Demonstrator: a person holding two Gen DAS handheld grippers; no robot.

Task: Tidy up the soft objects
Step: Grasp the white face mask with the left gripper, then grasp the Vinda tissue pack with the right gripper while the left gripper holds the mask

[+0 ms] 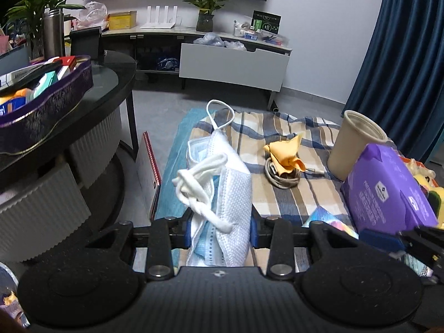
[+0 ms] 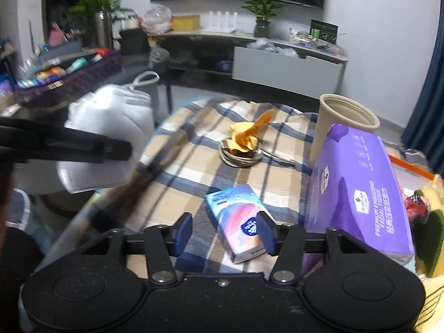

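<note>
Clamping a bundle of face masks (image 1: 222,194) in our left gripper (image 1: 220,231), lifted off the plaid cloth (image 1: 291,194), we hold our right gripper (image 2: 224,231) open around a small tissue pack (image 2: 238,222) lying beside the purple tissue package (image 2: 358,194).

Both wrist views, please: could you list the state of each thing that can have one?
Left gripper: shut on face masks.
Right gripper: open, empty, above small tissue pack.
Paper cup: upright.
Cable: coiled.
Purple tissue pack: sealed.
Drawer: pulled open.
</note>
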